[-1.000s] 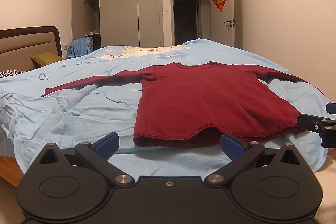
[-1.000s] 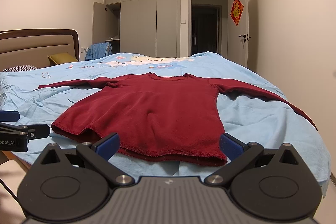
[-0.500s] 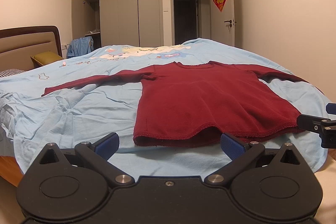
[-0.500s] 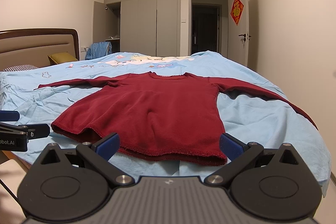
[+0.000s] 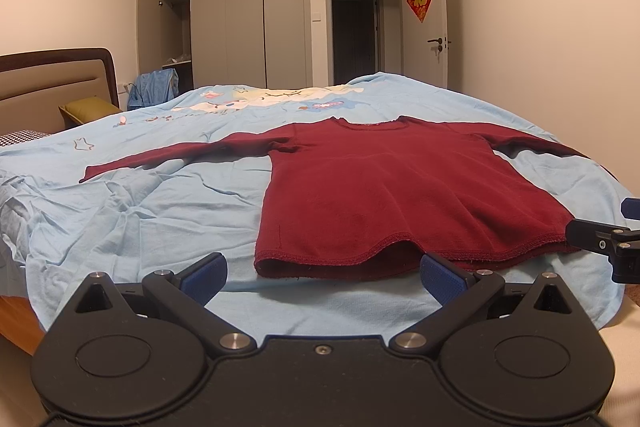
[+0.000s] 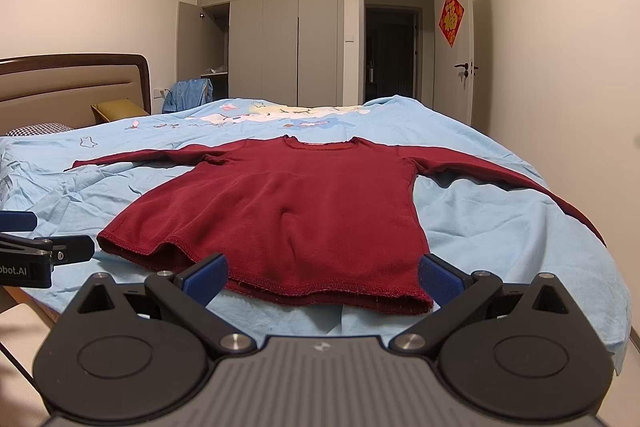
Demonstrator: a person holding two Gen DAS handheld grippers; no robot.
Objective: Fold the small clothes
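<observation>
A dark red long-sleeved top [image 5: 384,187] [image 6: 296,203] lies flat on the light blue bedsheet [image 5: 160,211] [image 6: 500,227], sleeves spread to both sides, hem toward me. My left gripper [image 5: 322,273] hangs open just short of the hem's left part, nothing between its blue pads. My right gripper [image 6: 322,273] is open too, facing the hem's right part and holding nothing. Each gripper shows at the edge of the other's view: the right one [image 5: 608,235] by the hem's right corner, the left one [image 6: 36,251] by its left corner.
The bed has a padded headboard [image 5: 48,87] on the left with a yellow-green pillow [image 5: 86,107]. A wardrobe [image 5: 240,15] with one door ajar and a dark open doorway [image 5: 356,35] stand behind. The sheet is wrinkled at left [image 5: 80,211].
</observation>
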